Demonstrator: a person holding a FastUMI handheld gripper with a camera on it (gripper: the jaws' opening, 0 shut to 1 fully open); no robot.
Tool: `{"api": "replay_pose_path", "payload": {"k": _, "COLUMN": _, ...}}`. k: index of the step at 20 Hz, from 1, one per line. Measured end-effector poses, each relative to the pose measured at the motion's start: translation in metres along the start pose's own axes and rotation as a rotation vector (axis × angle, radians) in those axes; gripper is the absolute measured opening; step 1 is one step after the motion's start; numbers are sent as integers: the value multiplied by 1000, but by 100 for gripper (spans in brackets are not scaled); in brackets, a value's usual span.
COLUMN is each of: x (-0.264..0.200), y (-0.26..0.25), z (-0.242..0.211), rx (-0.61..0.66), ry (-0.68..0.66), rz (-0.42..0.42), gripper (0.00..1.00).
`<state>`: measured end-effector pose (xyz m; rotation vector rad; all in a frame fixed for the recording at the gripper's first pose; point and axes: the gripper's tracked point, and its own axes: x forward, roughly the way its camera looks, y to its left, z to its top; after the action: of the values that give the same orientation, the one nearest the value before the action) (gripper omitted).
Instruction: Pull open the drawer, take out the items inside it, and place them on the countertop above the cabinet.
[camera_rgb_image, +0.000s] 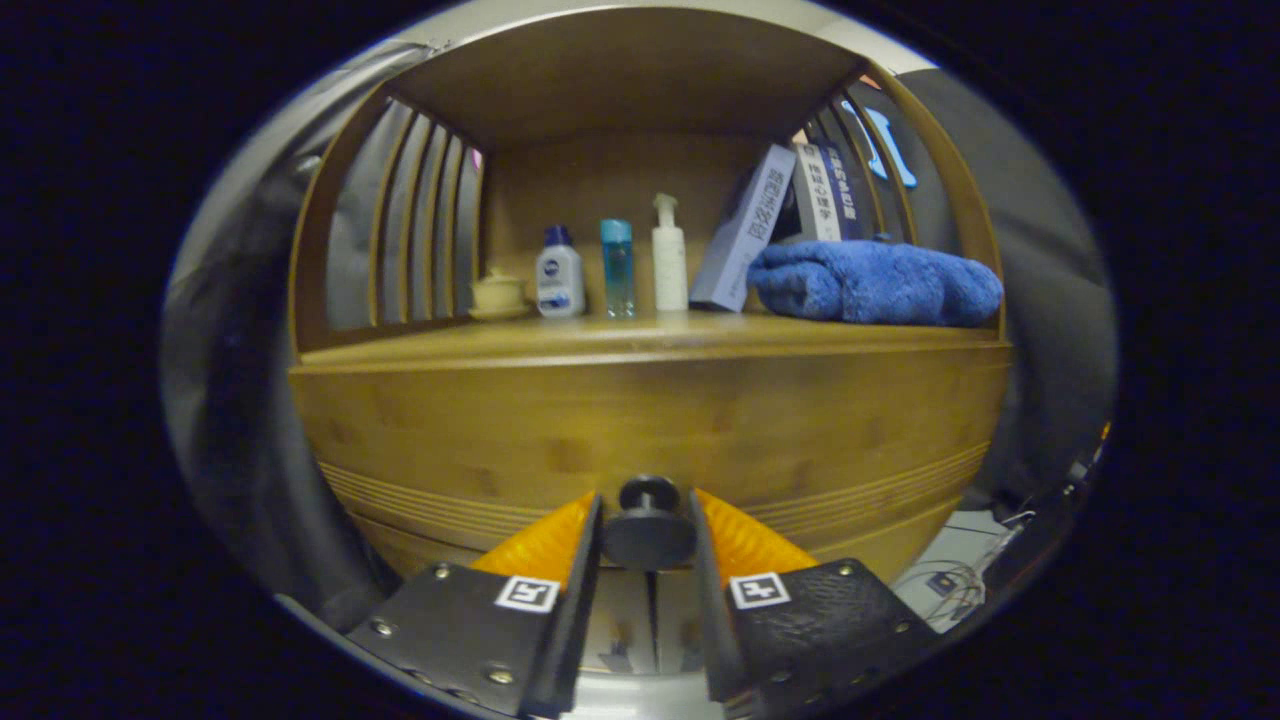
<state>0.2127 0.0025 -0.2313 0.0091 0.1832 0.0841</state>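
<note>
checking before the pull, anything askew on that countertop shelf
Only the books: they lean against each other beside the blue towel. The bottles stand upright. The gripper grips the drawer knob.

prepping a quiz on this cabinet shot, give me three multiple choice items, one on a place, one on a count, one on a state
1. Where is the drawer knob?
A. between the gripper fingers
B. on the countertop
C. beside the towel

2. How many bottles stand on the countertop?
A. one
B. three
C. five

3. What state is the drawer in?
A. pulled fully out
B. removed
C. closed

Answers:
1 A, the knob sits in the gap between both fingers.
2 B, three upright bottles stand in a row between the small cup and the leaning books.
3 C, its front lies flush under the countertop and none of its inside shows.
</note>
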Motion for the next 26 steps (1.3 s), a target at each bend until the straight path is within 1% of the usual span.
{"api": "replay_pose_path", "payload": {"k": 2, "x": 2, "y": 0, "z": 4, "rx": -45, "ry": -39, "rz": -11, "gripper": 44}}
{"api": "replay_pose_path", "payload": {"k": 4, "x": 3, "y": 0, "z": 4, "rx": -59, "ry": -62, "rz": -26, "gripper": 44}}
{"api": "replay_pose_path", "payload": {"k": 5, "x": 2, "y": 0, "z": 2, "rx": -49, "ry": -48, "rz": -25, "gripper": 42}}
{"api": "replay_pose_path", "payload": {"k": 8, "x": 5, "y": 1, "z": 5, "rx": 51, "ry": -57, "rz": -4, "gripper": 41}}
{"api": "replay_pose_path", "payload": {"k": 10, "x": 5, "y": 3, "z": 3, "rx": 68, "ry": -30, "rz": 23, "gripper": 41}}
{"api": "replay_pose_path", "payload": {"k": 11, "x": 4, "y": 4, "z": 2, "rx": 40, "ry": -9, "rz": 53, "gripper": 41}}
{"api": "replay_pose_path", "payload": {"k": 12, "x": 2, "y": 3, "z": 0, "rx": 34, "ry": 8, "rz": 66, "gripper": 39}}
{"api": "replay_pose_path", "payload": {"k": 14, "x": -8, "y": 3, "z": 2, "rx": -2, "ry": 0, "rz": 75, "gripper": 35}}
{"api": "replay_pose_path", "payload": {"k": 16, "x": -26, "y": 1, "z": 0, "rx": -34, "ry": -10, "rz": 73, "gripper": 35}}
{"api": "replay_pose_path", "payload": {"k": 21, "x": -67, "y": 1, "z": -6, "rx": 12, "ry": -15, "rz": 64, "gripper": 35}}
{"api": "replay_pose_path", "payload": {"k": 24, "x": -93, "y": -2, "z": -9, "rx": 18, "ry": -27, "rz": 30, "gripper": 35}}
{"api": "replay_pose_path", "payload": {"k": 26, "x": -111, "y": -2, "z": -10, "rx": 47, "ry": -31, "rz": 21, "gripper": 34}}
